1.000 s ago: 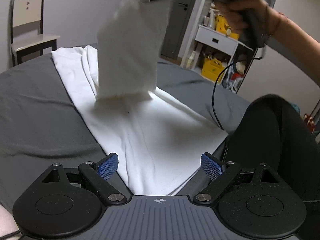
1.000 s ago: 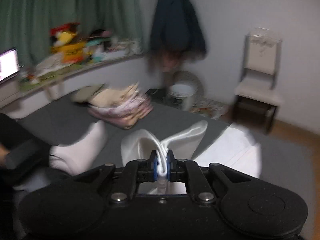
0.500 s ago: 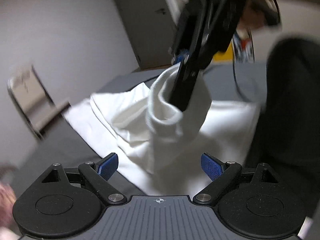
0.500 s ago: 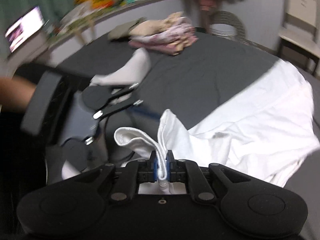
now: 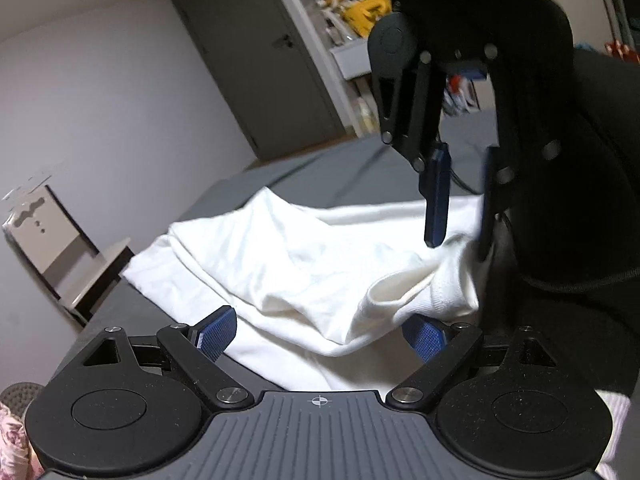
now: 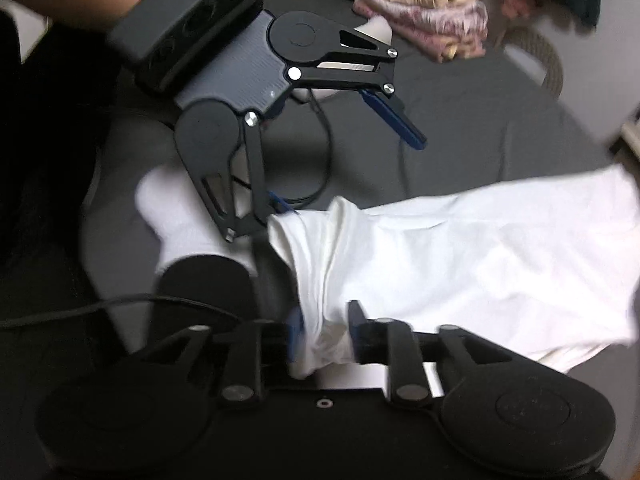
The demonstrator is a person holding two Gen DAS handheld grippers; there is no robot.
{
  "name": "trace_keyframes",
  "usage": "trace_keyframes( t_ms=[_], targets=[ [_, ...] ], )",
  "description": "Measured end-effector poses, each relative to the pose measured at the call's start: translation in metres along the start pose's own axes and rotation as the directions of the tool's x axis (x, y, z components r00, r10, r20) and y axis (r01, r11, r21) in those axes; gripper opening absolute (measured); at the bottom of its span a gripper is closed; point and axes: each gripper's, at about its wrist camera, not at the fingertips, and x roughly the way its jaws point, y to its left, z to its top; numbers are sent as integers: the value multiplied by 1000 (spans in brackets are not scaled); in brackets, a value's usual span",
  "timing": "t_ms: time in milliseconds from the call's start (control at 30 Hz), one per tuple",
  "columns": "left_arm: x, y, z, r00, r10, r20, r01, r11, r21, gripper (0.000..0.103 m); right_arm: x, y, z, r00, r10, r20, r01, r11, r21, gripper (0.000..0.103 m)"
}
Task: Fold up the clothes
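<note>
The left gripper is spread wide, its two blue pads far apart and closed on nothing. The near edge of the white garment lies bunched between them; whether it touches the right-hand pad I cannot tell, because a rolled fold hides that pad's tip. To the left of these tongs, off the bed, a pale chair stands against the wall. Ahead of them the white garment stretches across the grey bedsheet, creased and partly doubled over on itself.

Farther right, the right gripper hangs over the garment's near end. Its jaws are partly apart, and a thick twisted bunch of the white cloth sits between them. The view is blurred, so I cannot tell whether the pads press the cloth or merely flank it. Seen from the left tongs, its fingers point down with a clear gap between them, their tips just above the rolled fold.

Beyond the left gripper from this side, a stack of folded clothes in pink and beige rests on the bedsheet, well apart from the white garment. A black cable loops on the sheet between both tongs.
</note>
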Motion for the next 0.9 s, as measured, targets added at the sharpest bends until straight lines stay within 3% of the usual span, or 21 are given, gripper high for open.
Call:
trace_keyframes(
  t_ms=[133, 233, 400, 667, 767, 800, 833, 900],
  targets=[
    [0, -4, -2, 999, -31, -29, 32, 999, 24, 90, -11, -3, 5, 993, 49, 108, -58, 995, 83, 38],
    [-1, -8, -6, 998, -42, -56, 44, 998, 43, 90, -15, -15, 11, 987, 18, 162, -46, 984, 170, 38],
    [-3, -14, -9, 997, -28, -69, 32, 998, 58, 90, 6, -18, 27, 993, -55, 103, 29, 971, 238, 37],
    [-1, -11, -11, 997, -21, -78, 23, 999, 31, 90, 50, 12, 39, 984, -178, -29, 181, 972, 153, 36],
    [0, -11, -12, 996, -25, -81, 27, 999, 21, 90, 53, 19, 40, 975, -217, -42, 220, 969, 108, 32],
    [-1, -11, -13, 997, -20, -75, 21, 1000, 21, 90, 54, 22, 40, 971, -231, -54, 235, 968, 84, 25],
    [-2, -11, -13, 997, -15, -69, 16, 1000, 21, 90, 55, 25, 40, 968, -244, -67, 248, 967, 62, 12],
    [-4, -11, -14, 998, -11, -65, 12, 1000, 19, 90, 56, 25, 37, 969, -235, -74, 240, 968, 68, 4]
  ],
)
